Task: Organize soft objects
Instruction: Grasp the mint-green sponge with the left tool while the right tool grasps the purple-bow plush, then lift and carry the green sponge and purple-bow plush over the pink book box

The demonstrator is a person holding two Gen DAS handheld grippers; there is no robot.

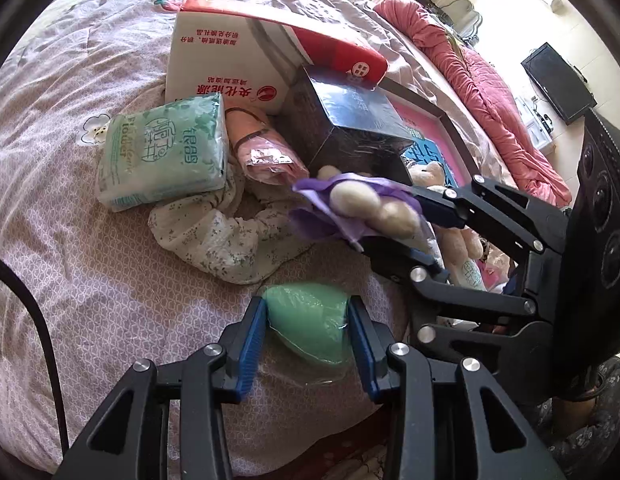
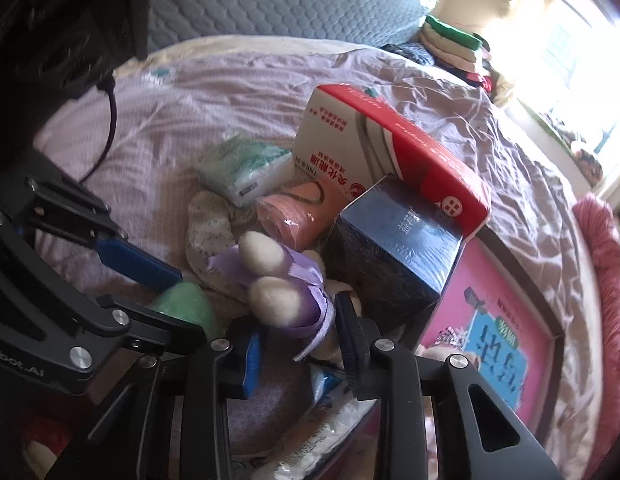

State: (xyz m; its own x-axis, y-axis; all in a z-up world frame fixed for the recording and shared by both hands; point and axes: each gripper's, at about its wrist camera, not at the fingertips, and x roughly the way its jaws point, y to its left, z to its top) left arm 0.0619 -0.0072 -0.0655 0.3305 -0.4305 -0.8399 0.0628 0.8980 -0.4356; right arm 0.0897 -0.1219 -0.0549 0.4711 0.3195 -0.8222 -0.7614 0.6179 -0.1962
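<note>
My left gripper (image 1: 308, 322) is shut on a green wrapped sponge (image 1: 310, 326), held low over the bed; the sponge also shows in the right wrist view (image 2: 186, 308). My right gripper (image 2: 298, 330) is shut on a purple-and-cream plush toy (image 2: 278, 284), held above the pile; the toy also shows in the left wrist view (image 1: 349, 206). A green tissue pack (image 1: 166, 152), a floral fabric roll (image 1: 214, 236) and a pink wrapped roll (image 1: 262, 148) lie together on the bed.
A red-and-white carton (image 1: 246, 56) and a dark blue box (image 1: 357, 128) stand behind the soft items. A pink framed box (image 2: 497, 320) with another plush toy (image 1: 425, 172) lies to the right. A pink quilt (image 1: 489, 92) lies at the far right.
</note>
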